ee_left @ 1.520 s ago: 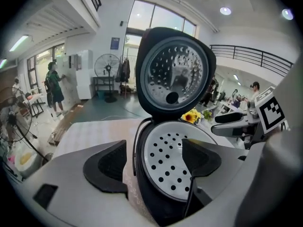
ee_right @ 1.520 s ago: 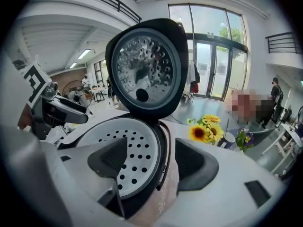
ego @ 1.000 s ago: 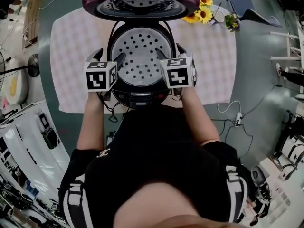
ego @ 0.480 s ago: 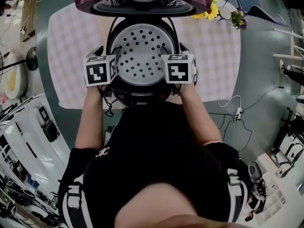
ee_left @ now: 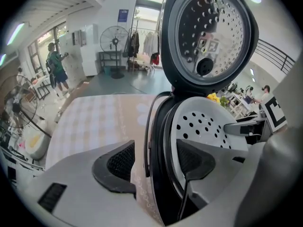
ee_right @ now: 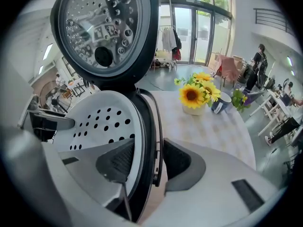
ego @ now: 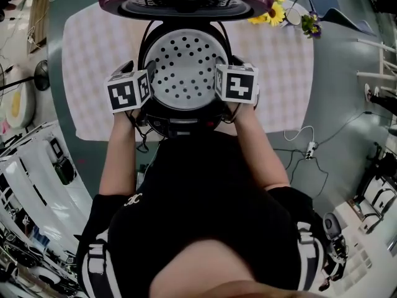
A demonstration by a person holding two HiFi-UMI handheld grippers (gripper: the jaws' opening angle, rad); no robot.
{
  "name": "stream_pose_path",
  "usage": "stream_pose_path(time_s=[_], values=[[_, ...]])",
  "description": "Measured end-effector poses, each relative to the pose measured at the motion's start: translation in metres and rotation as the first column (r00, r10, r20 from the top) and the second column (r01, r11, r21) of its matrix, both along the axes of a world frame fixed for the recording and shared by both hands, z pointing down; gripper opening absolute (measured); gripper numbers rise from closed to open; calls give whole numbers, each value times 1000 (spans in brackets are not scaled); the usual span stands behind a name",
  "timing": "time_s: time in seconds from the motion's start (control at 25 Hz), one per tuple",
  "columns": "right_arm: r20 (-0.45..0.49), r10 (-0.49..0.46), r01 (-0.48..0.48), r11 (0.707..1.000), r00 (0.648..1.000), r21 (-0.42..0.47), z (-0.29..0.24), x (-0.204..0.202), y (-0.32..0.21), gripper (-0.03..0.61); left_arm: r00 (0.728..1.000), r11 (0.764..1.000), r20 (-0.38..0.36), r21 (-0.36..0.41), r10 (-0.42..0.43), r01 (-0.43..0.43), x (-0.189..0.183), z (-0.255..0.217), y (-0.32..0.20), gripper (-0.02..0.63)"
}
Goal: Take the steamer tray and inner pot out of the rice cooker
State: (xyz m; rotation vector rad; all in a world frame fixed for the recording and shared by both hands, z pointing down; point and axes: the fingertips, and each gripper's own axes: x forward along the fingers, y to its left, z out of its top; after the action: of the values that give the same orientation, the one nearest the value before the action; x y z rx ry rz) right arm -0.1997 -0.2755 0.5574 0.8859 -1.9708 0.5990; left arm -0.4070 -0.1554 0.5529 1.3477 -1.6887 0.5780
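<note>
Rolled inward since earlier, jaws just narrowed, my right gripper [ee_right: 147, 150] pinches the rim of the open maroon-lidded rice cooker [ego: 183, 124], left gripper [ee_left: 155, 150] loosely astride it, white perforated steamer tray [ego: 185, 67] inside, yellow sunflowers [ee_right: 194, 94] far right.

Over the last second I have drawn both grippers in closer to the rice cooker [ego: 184, 124]. The left gripper [ee_left: 156, 161] has rolled, so its marker cube now sits askew. Its jaws narrowed, then eased slightly wider, with the left edge of the steamer tray [ego: 184, 61] and the cooker wall between them. The right gripper [ee_right: 144, 162] has rolled too, and its jaws have just been closing around the right edge. The cooker now sits slightly higher in the head view.
</note>
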Motion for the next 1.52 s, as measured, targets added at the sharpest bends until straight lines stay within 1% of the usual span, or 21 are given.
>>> stream_pose_path(time_s=[0.2,0.32,0.52,0.64,0.72,0.88,0.96,1.16,1.36,1.52], values=[[35,8,-9,999,999,45,-13,1,1,163,1000,999,19,40,-3,2,2,-14,-1,256],[60,-2,-3,997,998,80,-25,0,0,146,1000,997,21,71,-12,10,4,-24,0,255],[129,-18,0,991,992,136,-48,-5,3,77,999,992,43,129,-8,3,9,-46,-2,229],[157,-36,10,986,987,165,-61,-7,11,49,999,986,49,167,-13,5,11,-58,4,212],[168,-50,19,983,985,182,-69,-7,16,41,999,983,42,186,-16,8,13,-64,9,193],[195,-72,30,977,978,209,-80,-4,19,28,1000,975,22,222,-3,-2,26,-73,10,127],[209,-75,28,975,975,221,-86,1,20,25,1000,968,21,252,8,-13,35,-81,11,91],[239,-71,10,969,969,247,-103,14,27,20,999,954,14,299,31,-33,56,-98,16,38],[268,-53,-19,966,962,259,-110,45,29,17,998,945,28,321,59,-65,87,-108,16,26],[291,-37,-49,958,956,282,-116,71,30,17,995,932,57,351,76,-92,111,-117,14,26]])
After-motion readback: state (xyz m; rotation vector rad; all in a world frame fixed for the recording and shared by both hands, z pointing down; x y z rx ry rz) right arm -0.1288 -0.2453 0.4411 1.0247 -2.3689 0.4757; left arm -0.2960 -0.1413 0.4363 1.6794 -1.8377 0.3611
